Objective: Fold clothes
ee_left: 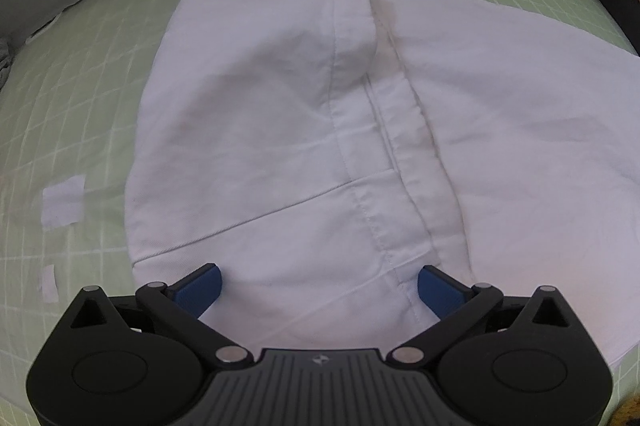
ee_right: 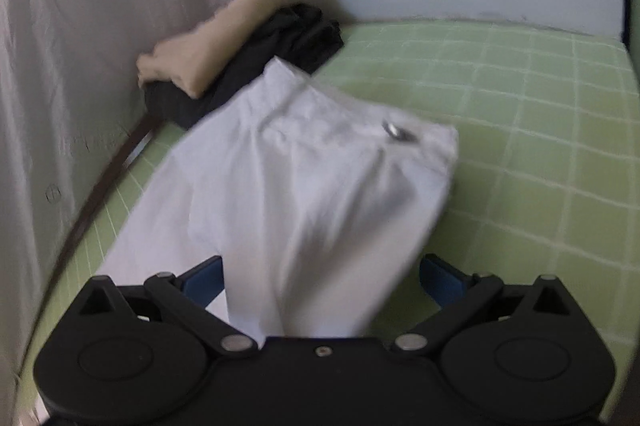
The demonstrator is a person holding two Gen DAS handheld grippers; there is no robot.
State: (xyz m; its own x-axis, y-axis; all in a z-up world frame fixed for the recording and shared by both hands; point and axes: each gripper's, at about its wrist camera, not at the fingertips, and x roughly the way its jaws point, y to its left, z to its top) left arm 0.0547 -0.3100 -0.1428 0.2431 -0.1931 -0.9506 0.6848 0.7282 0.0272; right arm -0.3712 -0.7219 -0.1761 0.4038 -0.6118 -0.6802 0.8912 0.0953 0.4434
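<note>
Both tongs stand wide open with nothing between their blue pads: the left gripper (ee_left: 318,288) hovers low over the near edge of the white trousers (ee_left: 304,154), and the right gripper (ee_right: 320,280) has a raised fold of the same white cloth passing between its spread fingers, though whether the pads touch it cannot be told through the blur. The trousers lie on the green gridded mat (ee_left: 92,114), doubled so that one half overlaps the other along a stitched seam, with a metal button (ee_right: 394,132) showing at the waistband in the right wrist view. Judging by this, the garment is partly folded, and the scene would suit either a fold just laid and let go or a reach for the next grip. Any further fold would call for both grippers to pinch matching edges and carry them over evenly, so the layers do not skew. The cloth looks like stiff cotton twill, lightly creased, slightly puffed where it overlaps. Behind it, a tan garment (ee_right: 216,38) rests on a black garment (ee_right: 280,50).
</note>
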